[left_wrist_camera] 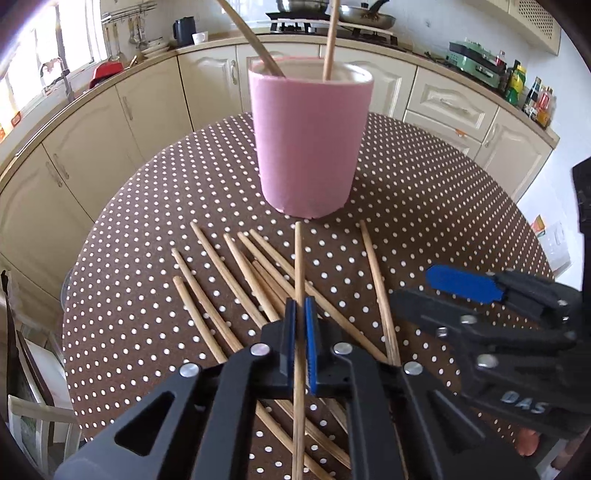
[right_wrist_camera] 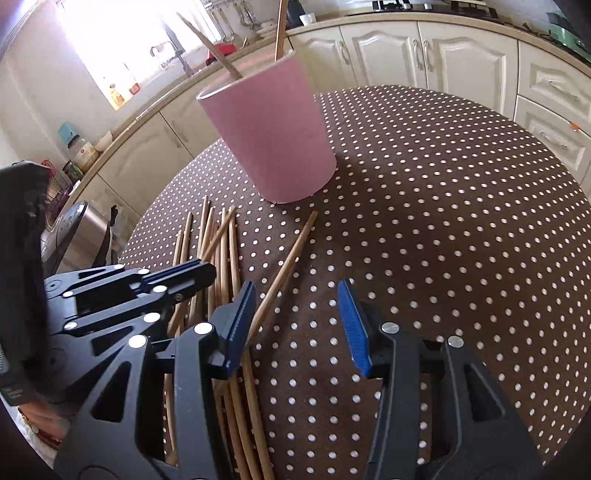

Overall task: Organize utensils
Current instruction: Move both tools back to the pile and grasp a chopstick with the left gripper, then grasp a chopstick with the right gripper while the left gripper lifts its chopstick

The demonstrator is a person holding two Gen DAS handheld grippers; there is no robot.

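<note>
Chopsticks (left_wrist_camera: 236, 280) lie scattered in a loose fan on the polka-dot counter (left_wrist_camera: 424, 206), just ahead of and beneath the left hand-held gripper (left_wrist_camera: 300, 306). Its blue-padded jaws are pressed nearly together on a single chopstick (left_wrist_camera: 298, 258), which runs straight forward between them, its far tip pointing at the base of the pink holder (left_wrist_camera: 308, 147). That holder stands upright directly ahead of the left hand-held gripper, beyond the scattered sticks, with two chopsticks already standing inside (left_wrist_camera: 328, 40) and leaning against its rim.

To the right of the left hand-held gripper, the right hand-held gripper (right_wrist_camera: 297, 325) hovers over the counter with its jaws spread wide and nothing between them. In the right wrist view, one lone chopstick (right_wrist_camera: 288, 266) lies at a slant just ahead of its left finger, apart from the main pile, which sits further to its left and partly under the left hand-held gripper. The pink holder (right_wrist_camera: 269, 136) stands ahead and slightly left of the right hand-held gripper, near the tips of the pile but not touching them as far as can be seen.

Cream kitchen cabinets (left_wrist_camera: 207, 85) curve behind the counter, and a stove with pans (left_wrist_camera: 332, 14) sits far ahead.
</note>
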